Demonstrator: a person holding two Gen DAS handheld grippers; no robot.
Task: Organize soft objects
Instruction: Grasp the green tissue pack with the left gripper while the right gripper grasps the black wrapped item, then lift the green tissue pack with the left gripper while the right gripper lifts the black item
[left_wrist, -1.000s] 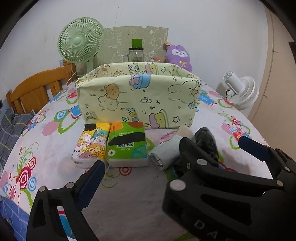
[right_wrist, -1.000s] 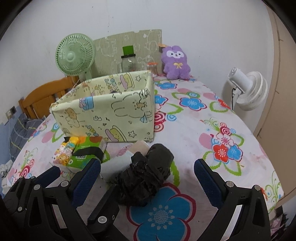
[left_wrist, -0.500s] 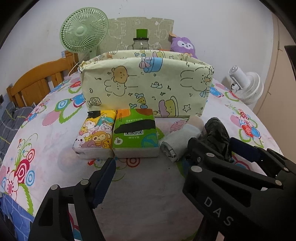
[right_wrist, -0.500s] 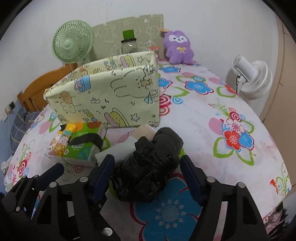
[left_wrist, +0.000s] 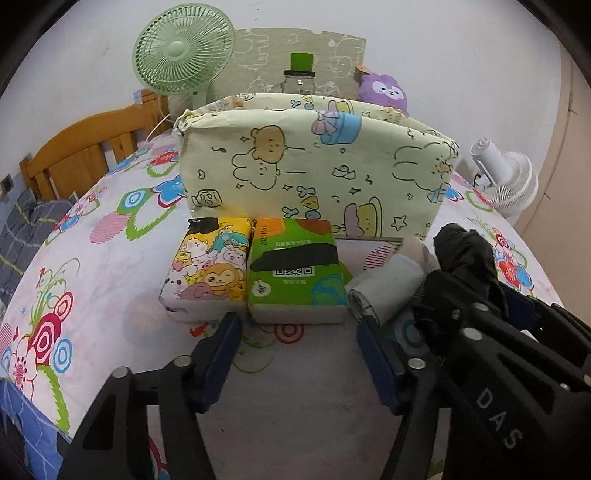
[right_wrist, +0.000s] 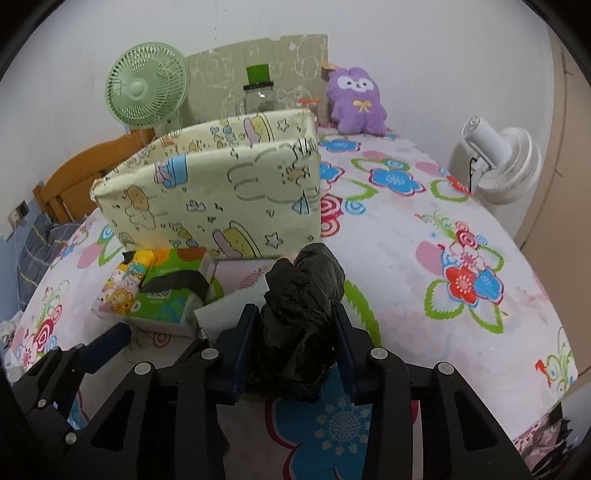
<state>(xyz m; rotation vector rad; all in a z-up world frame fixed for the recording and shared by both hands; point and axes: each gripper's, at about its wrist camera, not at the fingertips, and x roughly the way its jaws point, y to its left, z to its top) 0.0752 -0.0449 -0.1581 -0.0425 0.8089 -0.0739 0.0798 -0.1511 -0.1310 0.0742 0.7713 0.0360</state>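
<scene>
Covering the whole table (right_wrist: 424, 206) is a flowered cloth, and everything sits on it ahead of the two claws. The largest thing is the cartoon-print fabric bin (left_wrist: 317, 177) (right_wrist: 221, 192), standing upright straight ahead of the left claw (left_wrist: 299, 343) and ahead-left of the right claw (right_wrist: 295, 325). Beyond the bin, against the wall, stand a green fan (left_wrist: 183, 55), a jar (right_wrist: 258, 96) with a green lid and a purple plush (right_wrist: 356, 101); a white fan (right_wrist: 498, 166) stands off the table's far right edge.

Just ahead of the left claw, touching side by side in front of the bin, lie a yellow tissue pack (left_wrist: 208, 266) and a green tissue pack (left_wrist: 297, 271). The left claw's jaws stand apart, holding nothing, roughly framing the green pack's near end but apart from it. Right of the green pack lies a grey roll (left_wrist: 386, 286), close by the left claw's right finger; whether they touch is hard to tell.

The black bag (right_wrist: 301, 314), crumpled into a bundle, lies right of the roll and between the right claw's fingers. Both blue pads press its sides, so the right claw is clamped on it, the bag apparently resting on the cloth.
</scene>
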